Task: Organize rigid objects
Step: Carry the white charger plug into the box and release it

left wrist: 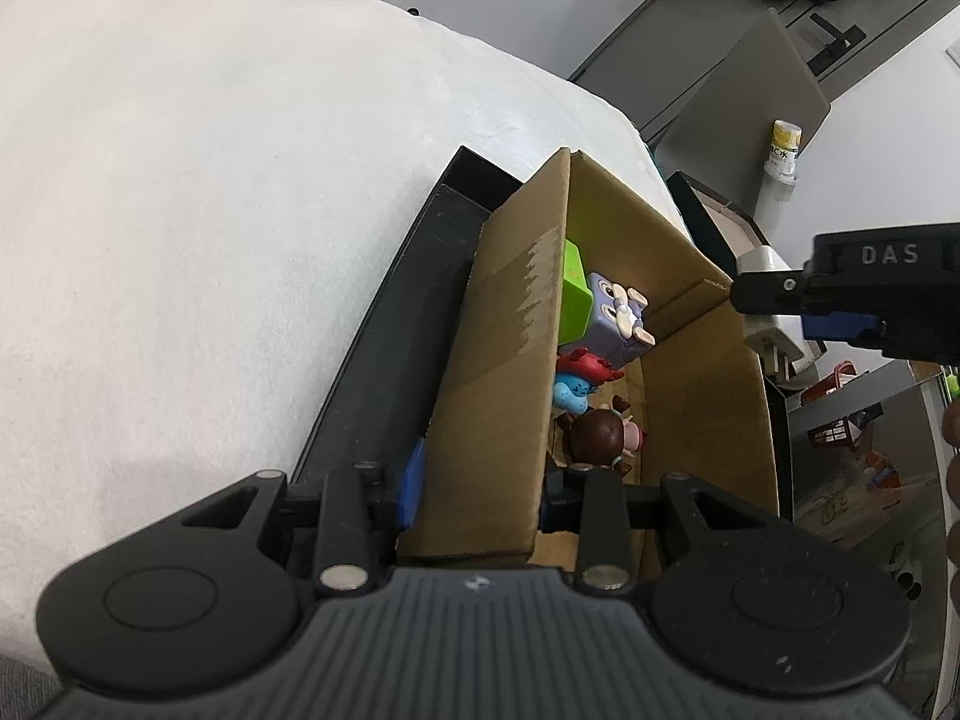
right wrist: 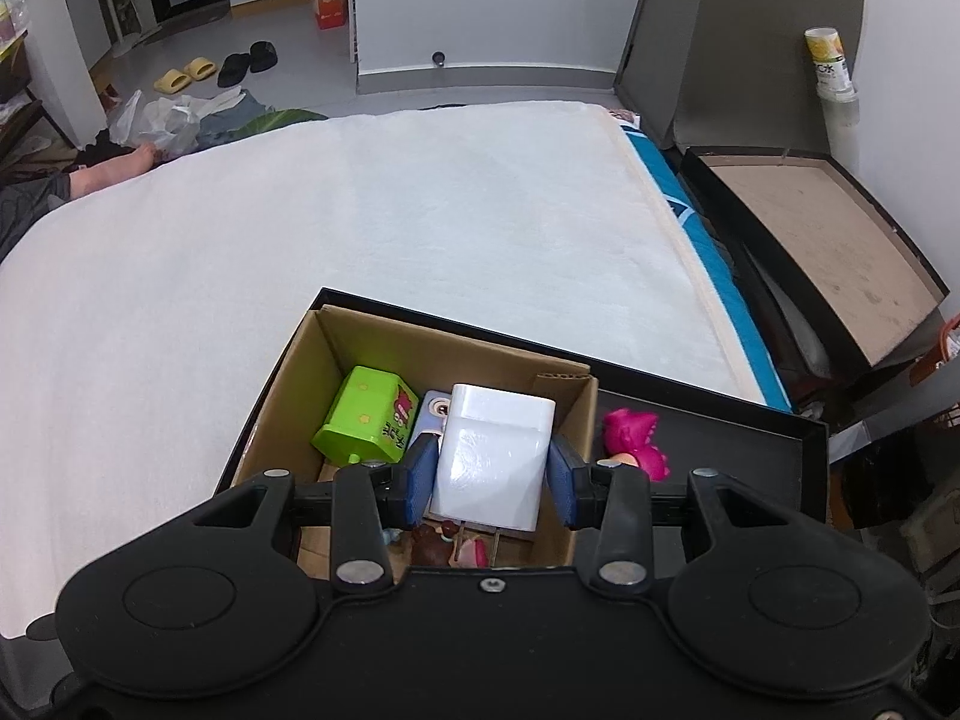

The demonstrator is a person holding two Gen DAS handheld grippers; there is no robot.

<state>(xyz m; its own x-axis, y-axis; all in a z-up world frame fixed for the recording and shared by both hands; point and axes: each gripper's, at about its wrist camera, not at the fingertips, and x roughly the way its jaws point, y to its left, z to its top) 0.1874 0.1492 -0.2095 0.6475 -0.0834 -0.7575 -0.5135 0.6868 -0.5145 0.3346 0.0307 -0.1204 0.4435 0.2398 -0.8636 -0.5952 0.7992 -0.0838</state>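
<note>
My left gripper [left wrist: 480, 495] is shut on the side wall of an open cardboard box [left wrist: 498, 360], one blue pad outside and one inside. The box stands in a black tray [left wrist: 390, 348]. It holds a green block [right wrist: 366, 417], a purple cube [left wrist: 612, 318], a red toy [left wrist: 585, 366], a blue toy [left wrist: 567, 393] and a brown-haired doll [left wrist: 597, 435]. My right gripper [right wrist: 492, 480] is shut on a white plug charger [right wrist: 495, 462], held above the box's inside with its prongs toward the camera. A pink dinosaur toy [right wrist: 636, 432] lies in the tray [right wrist: 720, 444] beside the box.
A white blanket [right wrist: 360, 210] spreads wide behind and left of the tray. To the right a black lid with a brown inside [right wrist: 828, 240] lies beside a tall can [right wrist: 831, 60]. A person's foot [right wrist: 120, 168] rests at the blanket's far left edge; shoes lie on the floor beyond.
</note>
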